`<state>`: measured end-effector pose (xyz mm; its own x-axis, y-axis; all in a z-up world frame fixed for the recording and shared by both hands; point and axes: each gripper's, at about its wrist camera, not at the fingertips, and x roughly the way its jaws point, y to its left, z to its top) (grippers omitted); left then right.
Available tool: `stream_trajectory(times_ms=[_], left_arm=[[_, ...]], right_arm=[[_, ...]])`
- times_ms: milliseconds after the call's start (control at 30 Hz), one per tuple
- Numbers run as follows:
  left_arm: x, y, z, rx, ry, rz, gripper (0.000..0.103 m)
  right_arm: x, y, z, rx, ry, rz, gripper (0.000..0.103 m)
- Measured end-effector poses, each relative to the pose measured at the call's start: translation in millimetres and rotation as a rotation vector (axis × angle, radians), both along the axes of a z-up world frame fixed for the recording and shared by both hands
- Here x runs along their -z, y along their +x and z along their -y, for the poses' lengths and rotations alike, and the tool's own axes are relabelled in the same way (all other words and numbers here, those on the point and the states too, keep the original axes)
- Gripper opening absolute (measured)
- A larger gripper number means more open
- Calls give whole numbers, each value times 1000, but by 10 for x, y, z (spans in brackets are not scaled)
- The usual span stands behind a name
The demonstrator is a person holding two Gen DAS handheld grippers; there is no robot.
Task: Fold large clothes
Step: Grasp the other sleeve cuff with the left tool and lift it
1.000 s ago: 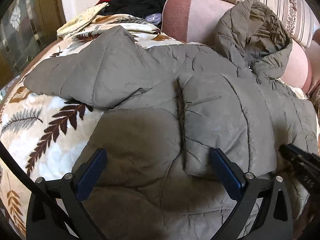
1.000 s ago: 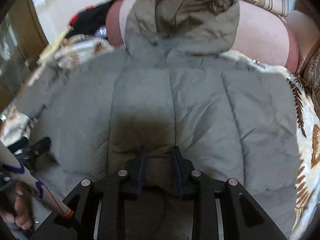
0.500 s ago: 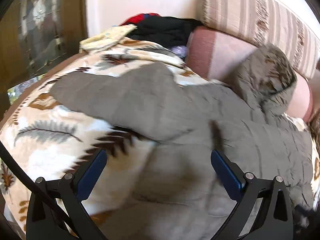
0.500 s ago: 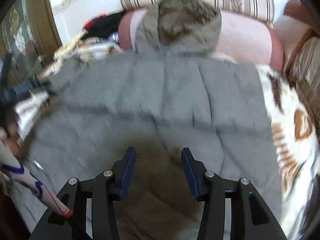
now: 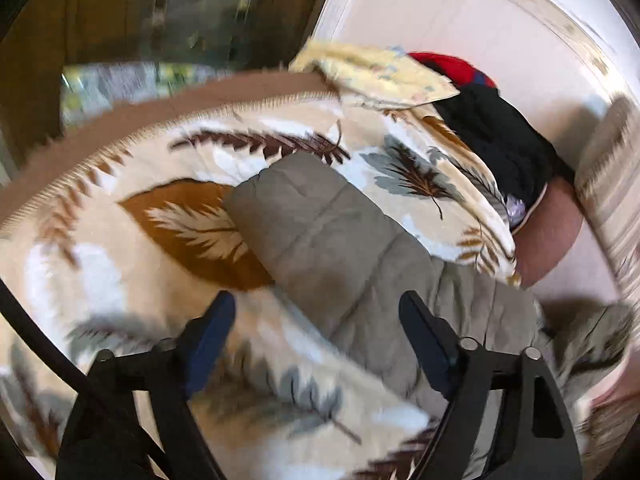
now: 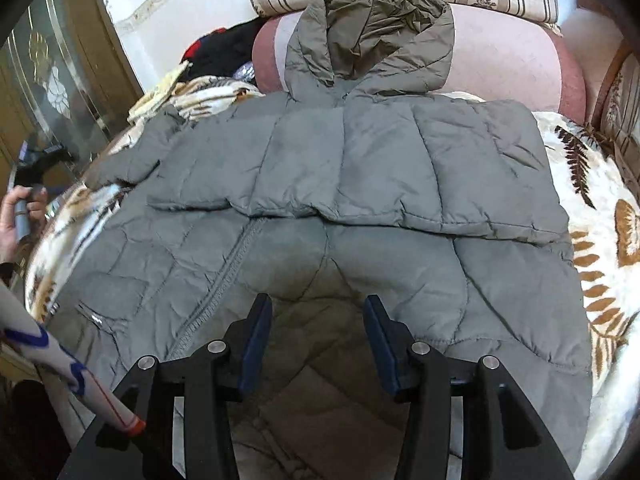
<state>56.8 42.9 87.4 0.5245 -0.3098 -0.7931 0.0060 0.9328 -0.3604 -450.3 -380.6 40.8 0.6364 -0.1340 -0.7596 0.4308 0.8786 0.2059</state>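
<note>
A: Left wrist view first. What is different from a second ago?

B: The camera was over the body of the grey puffer jacket point(image 5: 340, 236); now it has swung out over the jacket's outstretched sleeve point(image 5: 304, 208), which lies flat on the feather-print blanket point(image 5: 120, 264). The left gripper point(image 5: 316, 316) has just been closing from its widest spread, yet its blue pads are still apart and, as far as the blur allows, nothing is pinched: the sleeve lies beyond and below them.

A: So that sleeve is the next target?

B: That is my reading. It is the one part still sticking out, so it probably gets folded in across the chest.

A: Right wrist view?

B: The right gripper point(image 6: 318, 312) was nearly pressed together on the quilted fabric a second ago. Its jaws have opened since and now stand half spread, with nothing between them. The jacket point(image 6: 360, 184) lies on the blanket, hood point(image 6: 372, 36) up against the pink bolster point(image 6: 504, 56), and a folded band of it lies level across the chest.

A: And the other hand?

B: The person's left hand point(image 6: 18, 216) shows at the left edge, out by the sleeve end.
</note>
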Motion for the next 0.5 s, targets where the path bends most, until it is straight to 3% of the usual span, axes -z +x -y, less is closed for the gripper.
stream_trajectory(times_ms=[33,167,267,400,433,467,500], left_arm=[[69,115,-77,-29,-24,-19,65],[323,386,-233,-97,-48,-58,62],[533,528,-324,-117,-147,-80,62],[720,624,-315,-146,-198,-70,61],[707,621,-309,-146,-190,-44,53],[671,601,-278,-135,-175,-19,14],[649,585,-260,-124,-181,-16,11]], right_arm=[[-1,18,-5,3,8,10,52],[-14,71,-17,0,4,41,52],[-5,74,13,1,6,48,52],[35,93,71,11,18,46,52],[46,103,79,9,25,44,52],[51,106,86,8,27,45,52],[45,103,92,13,24,49,52]])
